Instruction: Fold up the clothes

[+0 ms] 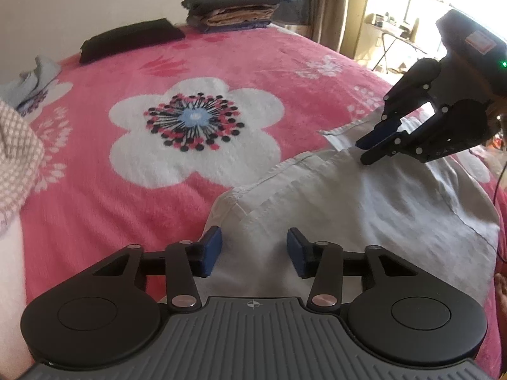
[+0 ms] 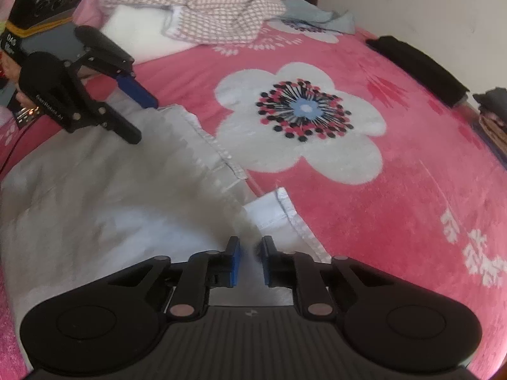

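A white garment (image 1: 364,209) (image 2: 95,205) lies spread on the pink flowered blanket (image 1: 126,190) (image 2: 412,190), its hemmed edges toward the big flower. My left gripper (image 1: 253,247) (image 2: 142,120) hangs over the garment's near corner, jaws apart, blue pads clear of the cloth. My right gripper (image 2: 250,253) (image 1: 364,153) has its tips down at the garment's other hemmed edge. Its pads are nearly together, with a raised ridge of the fabric pinched between them.
At the far wall lie a folded black garment (image 1: 130,39) (image 2: 418,63) and a stack of folded clothes (image 1: 231,6). A checked cloth (image 2: 206,9) (image 1: 16,158) and a light blue garment (image 1: 35,79) (image 2: 317,15) are heaped at one side. A window with a small table (image 1: 396,31) stands beyond the bed.
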